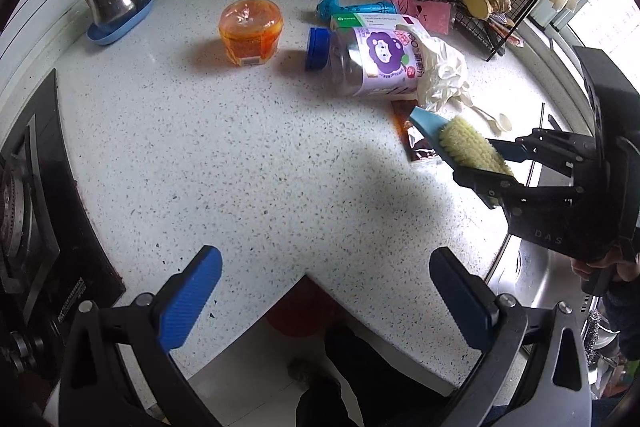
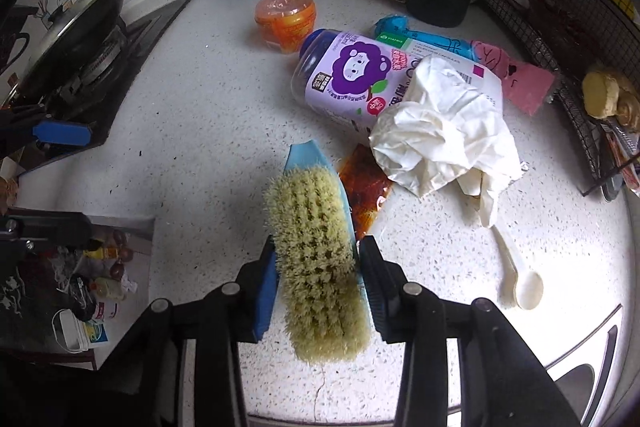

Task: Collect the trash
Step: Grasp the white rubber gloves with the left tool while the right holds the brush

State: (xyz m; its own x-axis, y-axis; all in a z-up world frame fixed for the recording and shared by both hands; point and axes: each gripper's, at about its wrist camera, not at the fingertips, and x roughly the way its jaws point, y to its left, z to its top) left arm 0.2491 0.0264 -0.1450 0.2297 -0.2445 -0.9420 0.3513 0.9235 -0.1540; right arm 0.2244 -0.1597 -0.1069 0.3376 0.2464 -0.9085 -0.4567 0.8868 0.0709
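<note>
A: What can go wrong here?

B: The right claw [image 2: 318, 283] is clamped on the brush [image 2: 320, 267] across its bristles, not its blue back. Bristles give, so I judge the brush may twist or slide out once it swings.

A: Anything nearby at risk?

B: The brush tip hangs just over the sauce packet [image 2: 365, 191], near the glove [image 2: 444, 131]. A low sweep could drag them, or knock the bottle [image 2: 348, 79], which lies on its side and may roll.

A: Where is the brush against the claw?

B: Between the jaws, lengthwise, most of it sticking out ahead, clear of the table [image 2: 192, 131].

A: The left claw [image 1: 320, 301]?

B: Wide, holding nothing, over the bare table edge, well apart from the trash.
</note>
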